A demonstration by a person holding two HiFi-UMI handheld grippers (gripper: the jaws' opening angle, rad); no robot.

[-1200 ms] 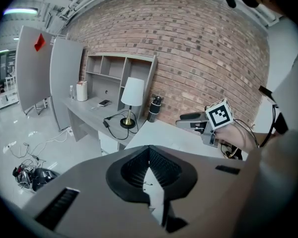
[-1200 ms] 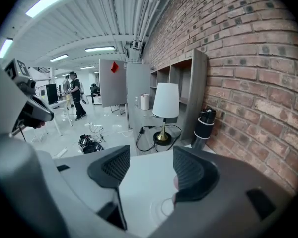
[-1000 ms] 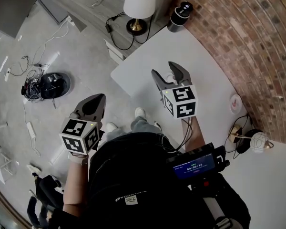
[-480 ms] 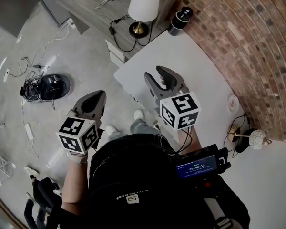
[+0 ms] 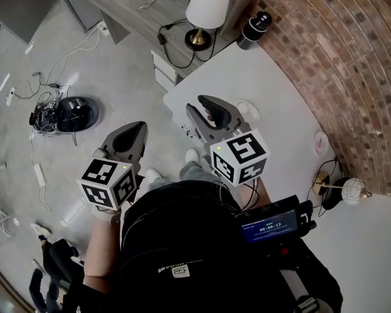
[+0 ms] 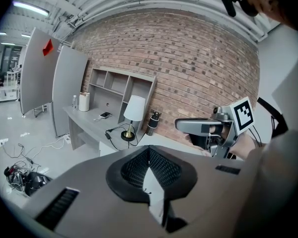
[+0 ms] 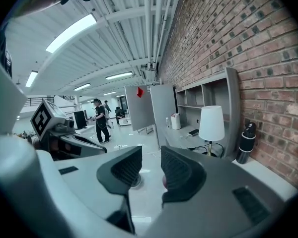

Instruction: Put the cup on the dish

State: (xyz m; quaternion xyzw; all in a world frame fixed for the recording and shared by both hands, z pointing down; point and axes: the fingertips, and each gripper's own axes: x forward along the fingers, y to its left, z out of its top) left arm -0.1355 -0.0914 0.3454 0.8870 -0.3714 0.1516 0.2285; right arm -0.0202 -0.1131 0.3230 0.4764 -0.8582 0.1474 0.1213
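My right gripper (image 5: 197,105) hangs over the near left part of the white table (image 5: 280,83). Its jaws have just been closing and now stand shut, nothing between them. A small round white piece (image 5: 247,111), cup or dish I cannot tell, lies on the table just right of the jaws. In the right gripper view (image 7: 150,157) a pale round dish (image 7: 134,181) shows low between the pads, and a pinkish bit (image 7: 165,182) peeks from behind the right pad. My left gripper (image 5: 137,129) is shut and empty, held over the floor left of the table; its pads (image 6: 161,170) meet.
A white-shaded lamp (image 5: 208,5) and a black flask (image 5: 254,26) stand at the table's far end by the brick wall (image 5: 339,51). Another small round white thing (image 5: 321,142) lies at the wall side. A robot vacuum with loose cables (image 5: 75,113) is on the floor left. People (image 7: 99,120) stand far off.
The right gripper's jaws went from wide apart to shut while it drew left and back toward the table's near edge. The left gripper hardly shifted.
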